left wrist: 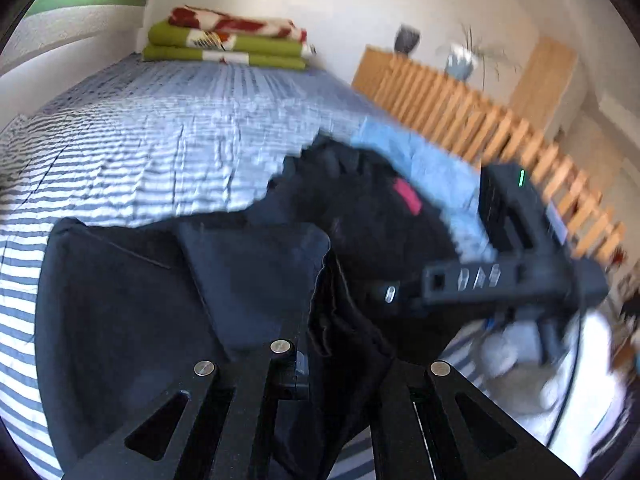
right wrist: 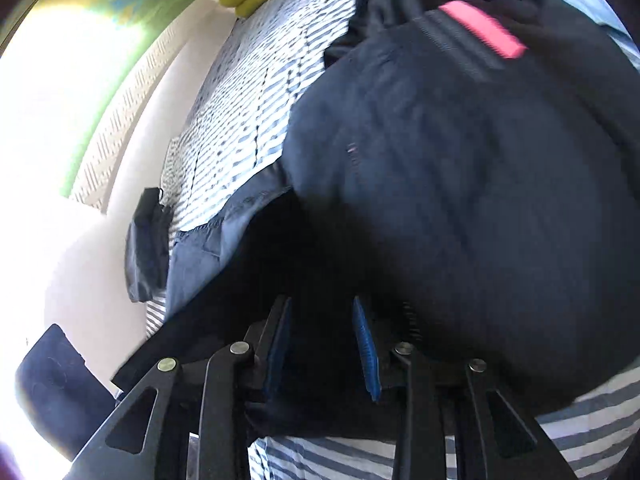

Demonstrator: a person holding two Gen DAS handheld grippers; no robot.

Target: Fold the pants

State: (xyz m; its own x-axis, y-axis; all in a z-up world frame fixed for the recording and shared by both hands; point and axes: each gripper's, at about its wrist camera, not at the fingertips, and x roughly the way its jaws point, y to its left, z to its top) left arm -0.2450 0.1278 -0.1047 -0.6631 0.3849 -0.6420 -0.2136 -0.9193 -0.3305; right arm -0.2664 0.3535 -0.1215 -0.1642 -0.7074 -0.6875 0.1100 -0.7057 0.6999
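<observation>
Dark navy pants [left wrist: 360,208] with a pink label [left wrist: 408,196] lie bunched on the striped bedspread [left wrist: 160,140]. My left gripper [left wrist: 320,304] is shut on a gathered fold of the pants, which hides the fingertips. The black body of the right tool [left wrist: 512,272] hovers over the pants' right side. In the right wrist view the pants [right wrist: 460,180] fill the frame, with the pink label [right wrist: 484,32] at the top. My right gripper [right wrist: 322,344] stands open, its blue pads [right wrist: 366,352] apart over dark fabric.
Folded green and red blankets [left wrist: 224,44] sit at the bed's far end by the wall. A wooden slatted rail [left wrist: 480,120] runs along the right, and a light blue cloth [left wrist: 420,152] lies beside it. A dark pouch [right wrist: 146,244] hangs at the bed's left edge.
</observation>
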